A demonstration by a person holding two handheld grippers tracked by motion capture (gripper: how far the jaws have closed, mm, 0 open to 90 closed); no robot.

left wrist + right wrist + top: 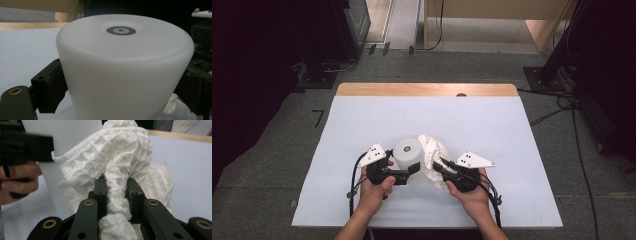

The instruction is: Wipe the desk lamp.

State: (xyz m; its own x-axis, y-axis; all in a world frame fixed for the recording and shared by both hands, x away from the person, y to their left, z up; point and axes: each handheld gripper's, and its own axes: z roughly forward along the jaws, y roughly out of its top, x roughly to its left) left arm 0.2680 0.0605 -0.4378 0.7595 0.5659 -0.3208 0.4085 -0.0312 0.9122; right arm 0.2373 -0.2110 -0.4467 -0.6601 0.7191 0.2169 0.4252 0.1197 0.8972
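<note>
The left gripper (pixel 413 170) clamped the smooth white plastic cup (pixel 407 156), standing upside down near the middle of the pale blue table (pixel 492 135), while the right gripper (pixel 116 188) pinched a twisted fold of the white waffle-weave cloth (pixel 117 157) pressed against its side. The cup's long axis stood upright, its closed base facing up. A hard sideways wipe could probably have tipped it or slid it from the jaws, or pulled the bunched cloth free.

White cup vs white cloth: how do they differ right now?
The cup is smooth, rigid and stands inverted on the table; the cloth is waffle-textured and crumpled. The left gripper clamps the cup's sides, while the right gripper pinches a bunched fold of the cloth. Both are white, and they touch.
</note>
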